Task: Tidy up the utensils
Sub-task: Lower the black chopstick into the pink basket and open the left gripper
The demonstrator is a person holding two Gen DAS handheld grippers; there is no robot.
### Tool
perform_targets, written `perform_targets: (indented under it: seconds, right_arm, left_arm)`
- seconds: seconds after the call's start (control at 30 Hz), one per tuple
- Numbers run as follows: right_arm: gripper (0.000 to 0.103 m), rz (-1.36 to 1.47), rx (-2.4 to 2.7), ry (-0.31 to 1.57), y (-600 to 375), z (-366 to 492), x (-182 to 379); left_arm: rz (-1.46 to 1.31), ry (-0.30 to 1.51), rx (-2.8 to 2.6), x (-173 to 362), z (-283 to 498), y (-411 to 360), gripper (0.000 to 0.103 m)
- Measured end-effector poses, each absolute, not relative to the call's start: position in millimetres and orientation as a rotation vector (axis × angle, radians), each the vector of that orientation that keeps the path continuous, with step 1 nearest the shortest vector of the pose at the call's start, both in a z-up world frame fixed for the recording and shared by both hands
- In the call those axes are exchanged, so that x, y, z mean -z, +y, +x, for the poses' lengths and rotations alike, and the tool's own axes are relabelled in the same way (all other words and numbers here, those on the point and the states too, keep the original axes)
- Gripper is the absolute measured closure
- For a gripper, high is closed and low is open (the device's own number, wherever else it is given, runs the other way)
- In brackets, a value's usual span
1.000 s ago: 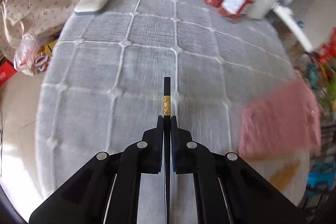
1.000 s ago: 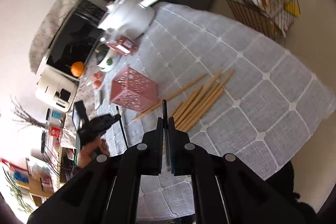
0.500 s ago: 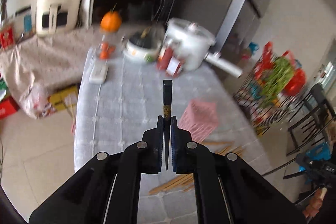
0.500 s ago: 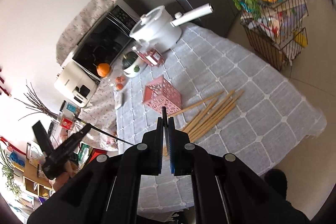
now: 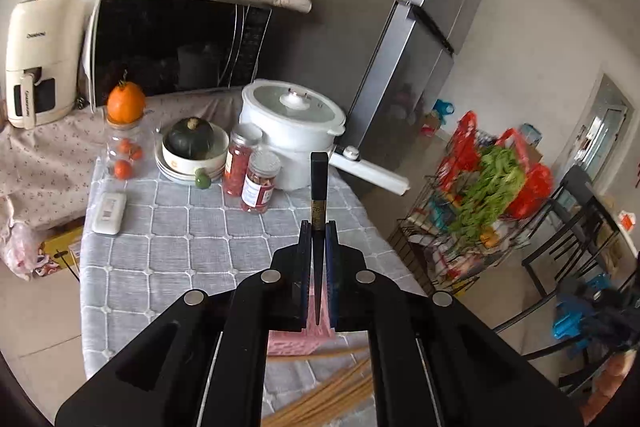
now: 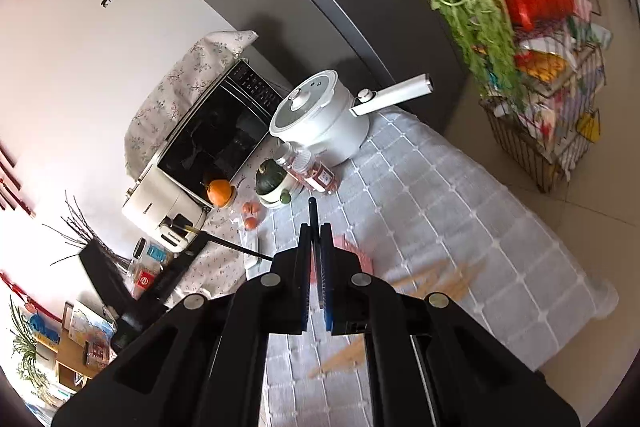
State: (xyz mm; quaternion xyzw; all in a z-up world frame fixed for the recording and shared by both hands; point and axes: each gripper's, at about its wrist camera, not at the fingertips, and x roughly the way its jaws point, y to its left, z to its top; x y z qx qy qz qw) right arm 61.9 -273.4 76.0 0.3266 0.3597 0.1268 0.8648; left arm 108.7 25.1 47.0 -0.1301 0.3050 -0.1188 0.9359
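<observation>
My left gripper (image 5: 319,227) is shut on a black chopstick (image 5: 319,187) with a gold band, which sticks out forward past the tips. It hangs high above the grey checked tablecloth (image 5: 160,247). A pink perforated holder (image 5: 288,341) shows partly under its fingers, and several wooden chopsticks (image 5: 320,399) lie near it on the cloth. My right gripper (image 6: 315,229) is shut on a second black chopstick (image 6: 313,213), also well above the table. Below it are the pink holder (image 6: 360,255) and the blurred wooden chopsticks (image 6: 440,279). The left gripper (image 6: 196,245) shows at the left of the right wrist view.
At the table's far end stand a white pot (image 5: 296,123) with a long handle, two red jars (image 5: 260,183), a bowl with a dark squash (image 5: 192,147) and a white remote (image 5: 110,213). A wire rack with greens (image 5: 480,211) and black chairs (image 5: 568,239) stand to the right.
Both grippers have risen well above the table with their black chopsticks still held. The views have swung up from the cloth to take in the microwave and fridge.
</observation>
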Motion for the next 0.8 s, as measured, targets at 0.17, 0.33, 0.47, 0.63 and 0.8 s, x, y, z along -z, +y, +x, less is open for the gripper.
perform_targets:
  seconds: [0.17, 0.33, 0.47, 0.63, 0.8]
  right_arm:
    - [0.098, 0.649, -0.273, 0.782, -250.6, 105.5, -67.4]
    - [0.098, 0.592, -0.259, 0.821, -226.0, 138.5, -58.0]
    - [0.098, 0.570, -0.249, 0.852, -212.2, 155.6, -48.9]
    - [0.098, 0.550, -0.234, 0.890, -191.9, 172.9, -35.0]
    - [0.086, 0.543, -0.226, 0.904, -178.9, 183.9, -24.4]
  left_arm:
    - [-0.288, 0.687, 0.257, -15.0, 130.4, 29.1, 0.090]
    - [-0.386, 0.567, 0.236, -25.9, 101.4, 60.5, 0.054]
    - [-0.430, 0.553, 0.216, -34.3, 97.0, 79.9, 0.052]
    - [-0.458, 0.570, 0.205, -30.9, 100.0, 91.3, 0.050]
    - [-0.458, 0.593, 0.220, -26.9, 101.0, 91.3, 0.049]
